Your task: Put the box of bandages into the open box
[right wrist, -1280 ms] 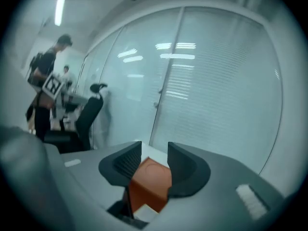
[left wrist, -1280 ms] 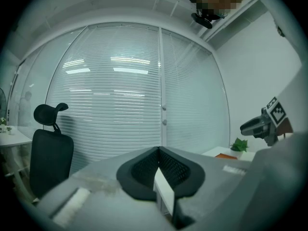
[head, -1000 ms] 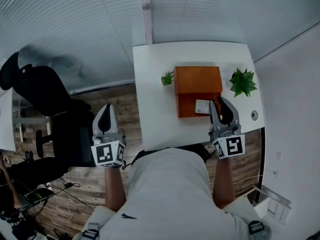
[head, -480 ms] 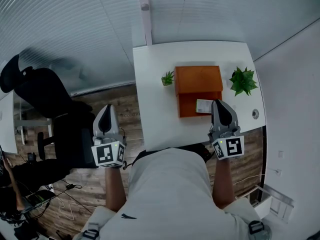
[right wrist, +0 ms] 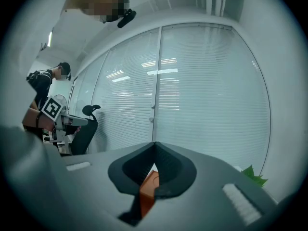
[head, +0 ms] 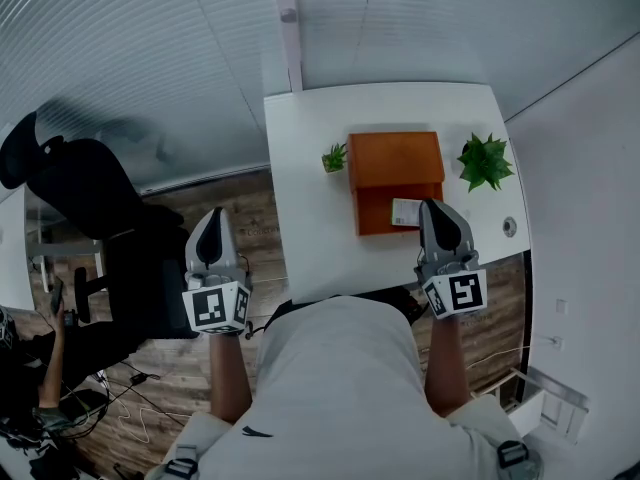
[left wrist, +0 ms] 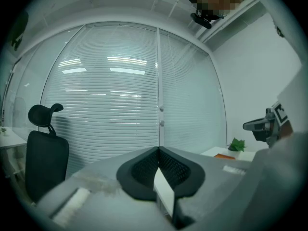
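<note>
An orange box (head: 396, 158) stands open on the white table (head: 310, 228), its lower tray toward me. The small white box of bandages (head: 405, 211) lies inside that tray at its right end. My right gripper (head: 434, 208) hovers just right of the bandage box, jaws shut with nothing between them; in the right gripper view (right wrist: 154, 147) the orange box (right wrist: 148, 189) shows below the closed jaws. My left gripper (head: 212, 218) is off the table's left side over the floor, shut and empty, as the left gripper view (left wrist: 158, 150) shows.
A larger green plant (head: 486, 162) stands right of the orange box, and a smaller one (head: 335, 156) at its left. A cable hole (head: 509, 228) sits near the table's right edge. A black office chair (head: 80, 183) stands to the left, beyond my left gripper.
My right gripper's jaws have gone from open to shut beside the bandage box, which stays in the tray. The left gripper has not moved.
</note>
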`<state>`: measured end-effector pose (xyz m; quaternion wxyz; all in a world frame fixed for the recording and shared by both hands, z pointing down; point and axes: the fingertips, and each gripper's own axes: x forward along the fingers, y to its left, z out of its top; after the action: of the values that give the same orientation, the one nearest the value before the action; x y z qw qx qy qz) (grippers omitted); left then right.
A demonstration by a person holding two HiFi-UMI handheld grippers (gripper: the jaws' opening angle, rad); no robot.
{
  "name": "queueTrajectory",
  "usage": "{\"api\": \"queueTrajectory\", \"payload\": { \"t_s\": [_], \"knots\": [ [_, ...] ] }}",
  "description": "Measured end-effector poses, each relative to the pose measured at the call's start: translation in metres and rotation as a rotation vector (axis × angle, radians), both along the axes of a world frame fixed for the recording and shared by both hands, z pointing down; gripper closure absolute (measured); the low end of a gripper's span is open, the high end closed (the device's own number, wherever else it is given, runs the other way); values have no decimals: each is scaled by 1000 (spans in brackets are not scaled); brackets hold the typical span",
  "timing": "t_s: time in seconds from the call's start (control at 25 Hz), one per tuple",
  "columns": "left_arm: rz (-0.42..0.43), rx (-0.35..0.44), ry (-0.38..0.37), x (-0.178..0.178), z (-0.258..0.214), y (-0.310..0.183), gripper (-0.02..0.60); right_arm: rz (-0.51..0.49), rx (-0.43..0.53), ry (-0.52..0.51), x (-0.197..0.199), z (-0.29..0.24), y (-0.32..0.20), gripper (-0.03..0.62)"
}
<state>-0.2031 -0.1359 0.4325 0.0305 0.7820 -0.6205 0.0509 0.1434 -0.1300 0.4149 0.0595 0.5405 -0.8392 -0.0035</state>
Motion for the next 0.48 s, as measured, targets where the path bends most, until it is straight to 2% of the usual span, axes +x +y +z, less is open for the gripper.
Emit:
{"api": "queueTrajectory", "payload": {
  "t_s": [0.48],
  "knots": [
    [8,-2,-2,2,0,-1,575,-5,-9,9,-1,2,0,594]
  ]
}}
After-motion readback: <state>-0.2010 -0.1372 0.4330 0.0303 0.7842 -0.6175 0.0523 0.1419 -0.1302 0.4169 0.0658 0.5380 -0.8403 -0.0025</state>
